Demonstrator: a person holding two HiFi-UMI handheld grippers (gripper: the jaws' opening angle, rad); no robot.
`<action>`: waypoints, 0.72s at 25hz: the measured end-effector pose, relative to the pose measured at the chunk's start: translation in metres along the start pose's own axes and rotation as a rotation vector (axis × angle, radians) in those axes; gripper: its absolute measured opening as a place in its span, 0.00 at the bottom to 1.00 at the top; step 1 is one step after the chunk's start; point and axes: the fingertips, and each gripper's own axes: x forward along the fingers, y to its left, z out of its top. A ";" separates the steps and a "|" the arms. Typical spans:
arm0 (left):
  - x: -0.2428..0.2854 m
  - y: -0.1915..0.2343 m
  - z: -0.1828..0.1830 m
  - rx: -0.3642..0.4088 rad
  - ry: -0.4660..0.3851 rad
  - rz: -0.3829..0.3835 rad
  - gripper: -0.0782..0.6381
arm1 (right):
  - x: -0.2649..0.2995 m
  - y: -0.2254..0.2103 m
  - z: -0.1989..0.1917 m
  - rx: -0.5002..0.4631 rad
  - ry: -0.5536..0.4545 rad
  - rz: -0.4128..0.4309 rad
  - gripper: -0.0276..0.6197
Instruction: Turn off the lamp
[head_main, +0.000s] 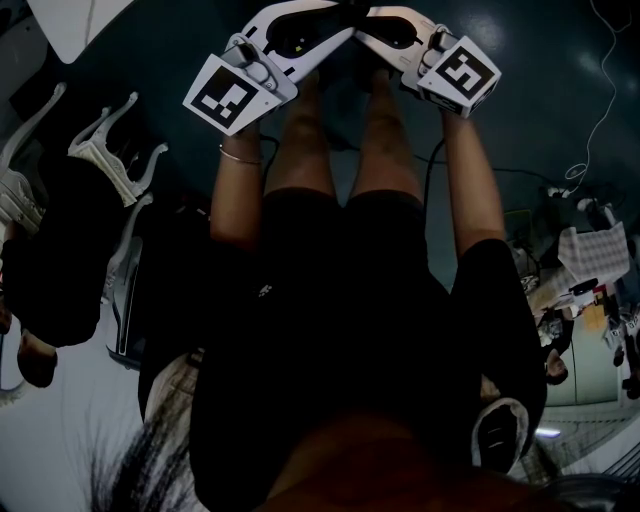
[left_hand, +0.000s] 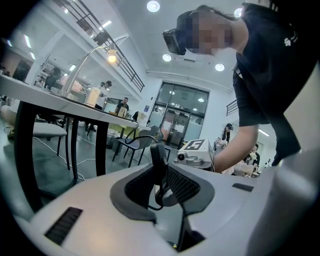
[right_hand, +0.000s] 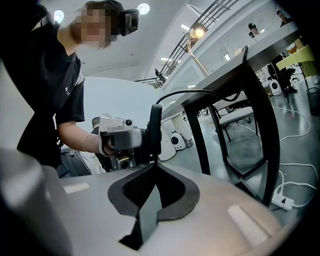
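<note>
Task unstarted: left gripper (left_hand: 159, 167) and right gripper (right_hand: 152, 164), jaws closed on nothing, hang below the counter (left_hand: 50, 95); the lit lamp (left_hand: 111, 57) needs reaching.

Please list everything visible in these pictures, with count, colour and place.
lamp: one, lit, silver neck, on the table
table: one, black legs, beside the grippers
cord switch: one, black, between both grippers' jaws
chairs: at least two, white frames, left of the person
cable: one, white, on the dark floor at right
left gripper: one, white, shut on the cord switch
right gripper: one, white, shut on the cord switch
legs: two, bare, beneath the grippers in the head view
</note>
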 end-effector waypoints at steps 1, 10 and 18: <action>0.000 0.000 0.000 -0.002 0.000 0.000 0.23 | -0.001 0.000 -0.001 -0.006 0.003 0.000 0.05; 0.000 0.000 0.000 -0.011 -0.010 0.001 0.23 | -0.001 0.000 -0.003 -0.018 0.012 -0.006 0.05; 0.000 0.002 0.000 -0.018 -0.014 0.004 0.23 | 0.000 0.000 -0.001 -0.022 0.025 -0.014 0.05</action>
